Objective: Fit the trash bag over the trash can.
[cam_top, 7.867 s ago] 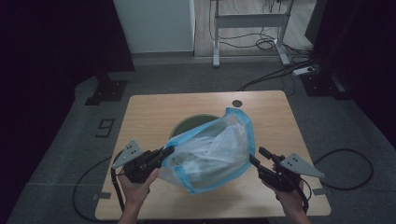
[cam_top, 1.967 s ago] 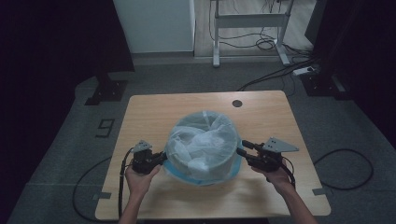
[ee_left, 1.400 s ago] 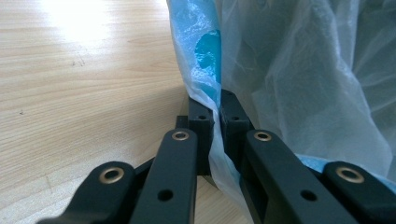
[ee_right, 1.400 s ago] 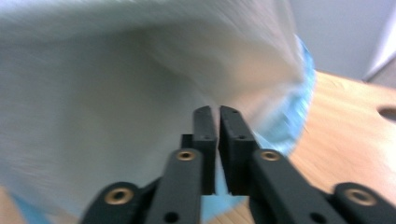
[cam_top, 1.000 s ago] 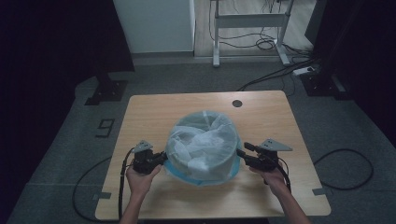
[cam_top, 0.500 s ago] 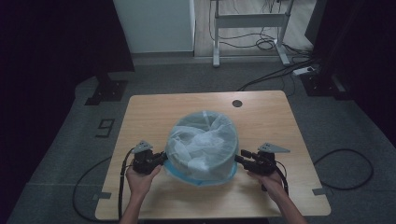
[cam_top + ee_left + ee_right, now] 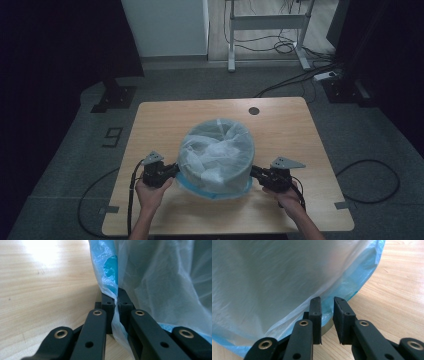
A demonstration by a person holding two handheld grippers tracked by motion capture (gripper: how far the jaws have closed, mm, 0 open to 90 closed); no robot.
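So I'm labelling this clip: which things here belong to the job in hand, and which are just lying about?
Job in hand:
- translucent blue bin bag pulled down over the round bin
- round bin, its rim peeking out under the bag hem
- left tool, shut on the bag's hem
- right tool, jaws just closing, a gap between them

Lying about:
- floor cables
- desk frame

We see a translucent, pale blue bag (image 7: 216,155) with a brighter blue hem, over a grey-green bin (image 7: 327,327). Both claws are black with brass rivets. The surface (image 7: 165,120) is light wood grain with one dark round hole.
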